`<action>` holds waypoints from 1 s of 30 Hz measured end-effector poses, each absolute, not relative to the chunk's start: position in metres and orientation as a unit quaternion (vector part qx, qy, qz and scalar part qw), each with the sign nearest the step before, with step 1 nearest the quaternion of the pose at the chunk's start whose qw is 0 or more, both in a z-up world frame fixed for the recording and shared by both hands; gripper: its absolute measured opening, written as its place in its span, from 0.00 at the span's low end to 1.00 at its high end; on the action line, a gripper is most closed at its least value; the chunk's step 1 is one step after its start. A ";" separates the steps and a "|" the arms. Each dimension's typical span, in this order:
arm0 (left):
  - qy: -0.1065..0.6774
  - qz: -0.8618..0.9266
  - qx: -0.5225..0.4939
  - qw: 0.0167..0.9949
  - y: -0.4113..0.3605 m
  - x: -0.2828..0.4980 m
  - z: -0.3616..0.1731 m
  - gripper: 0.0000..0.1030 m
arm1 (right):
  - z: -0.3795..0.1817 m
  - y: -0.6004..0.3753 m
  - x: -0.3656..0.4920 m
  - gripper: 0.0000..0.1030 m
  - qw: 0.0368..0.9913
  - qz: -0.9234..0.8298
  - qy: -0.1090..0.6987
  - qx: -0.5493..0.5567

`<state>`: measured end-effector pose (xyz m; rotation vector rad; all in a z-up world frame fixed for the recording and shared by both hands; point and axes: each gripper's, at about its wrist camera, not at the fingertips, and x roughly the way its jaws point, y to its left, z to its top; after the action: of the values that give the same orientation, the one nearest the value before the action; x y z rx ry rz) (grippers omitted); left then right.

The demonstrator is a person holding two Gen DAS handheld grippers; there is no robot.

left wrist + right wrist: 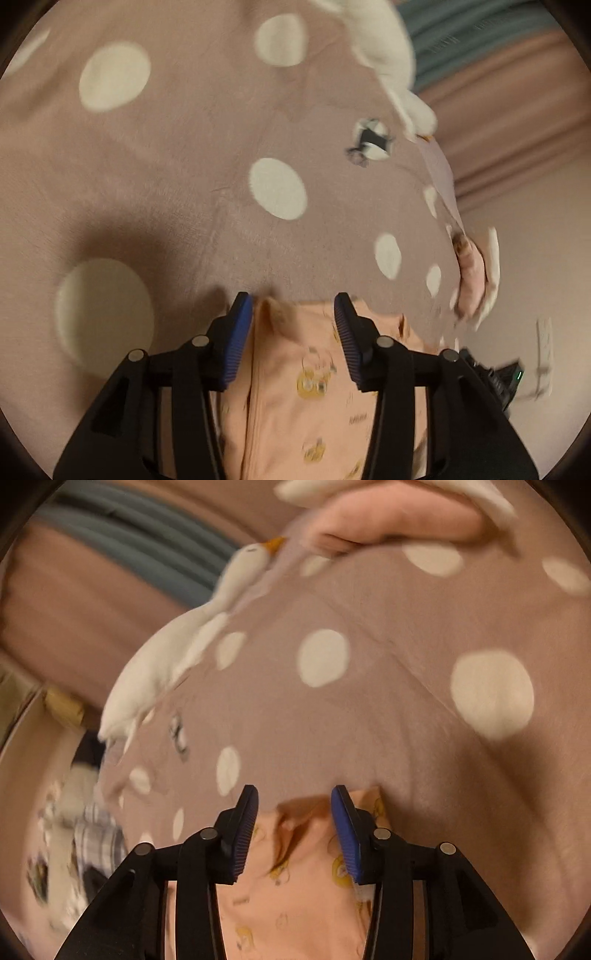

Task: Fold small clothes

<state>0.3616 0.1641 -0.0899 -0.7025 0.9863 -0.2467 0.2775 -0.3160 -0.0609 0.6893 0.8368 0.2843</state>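
A small peach garment (pixel 295 387) with yellow cartoon prints lies flat on a mauve bedspread (pixel 177 147) with big cream dots. In the left wrist view my left gripper (pixel 291 301) stands open over the garment's far edge, and the cloth shows between its blue pads (pixel 238 332) with a gap on each side. The right wrist view shows the same garment (pixel 295 904) with a small raised fold near its far edge. My right gripper (pixel 294 792) stands open over that fold, its pads apart from the cloth.
A white plush goose (pixel 166 657) lies along the bedspread's (pixel 369 720) left edge, and a pink pillow (pixel 399 517) lies at the far end. Other clothes (pixel 92 842) are heaped beyond the bed's left side. The goose (pixel 388 55) also shows top right in the left view.
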 end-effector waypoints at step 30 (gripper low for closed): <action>0.477 -0.206 -0.074 0.851 0.059 0.295 -0.104 0.34 | -0.067 -0.263 0.243 0.16 0.873 0.155 0.446 0.122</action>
<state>0.2948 0.0589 -0.1042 -0.1562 1.0036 -0.4344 0.2428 -0.2628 -0.0666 0.2550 0.9318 0.3233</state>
